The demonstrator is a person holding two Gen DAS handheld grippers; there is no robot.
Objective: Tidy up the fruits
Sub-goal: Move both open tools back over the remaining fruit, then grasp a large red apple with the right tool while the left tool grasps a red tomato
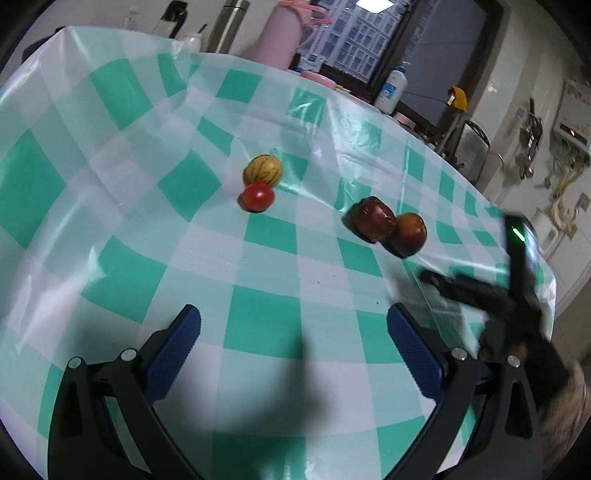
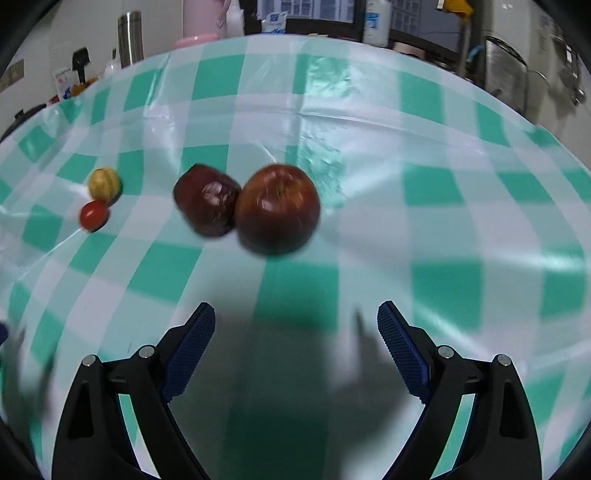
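Glossy, creased plastic tablecloth [image 1: 258, 258]; shiny smooth-skinned apples [image 2: 277, 208]; ribbed blue pads [image 2: 192, 347] on black plastic.

The two apples [image 2: 247, 210] are motion-blurred in the right wrist view. In the left wrist view the right tongs [image 1: 480, 291] smear beside the table's [image 1: 480, 206] edge, their jaws unreadable there.

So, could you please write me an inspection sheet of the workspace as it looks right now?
Surface: table under a green-and-white checked cloth, wrinkled and glossy.
Job's things: yellow striped fruit touching red tomato; dark red apple against rounder red-brown apple.
Clutter: nothing seen on the cloth.
Grippers: left claw open, empty; right claw open, empty, facing the apples.
Cables: nothing seen.
Surroundings: pink jug, lotion bottle, dark window.
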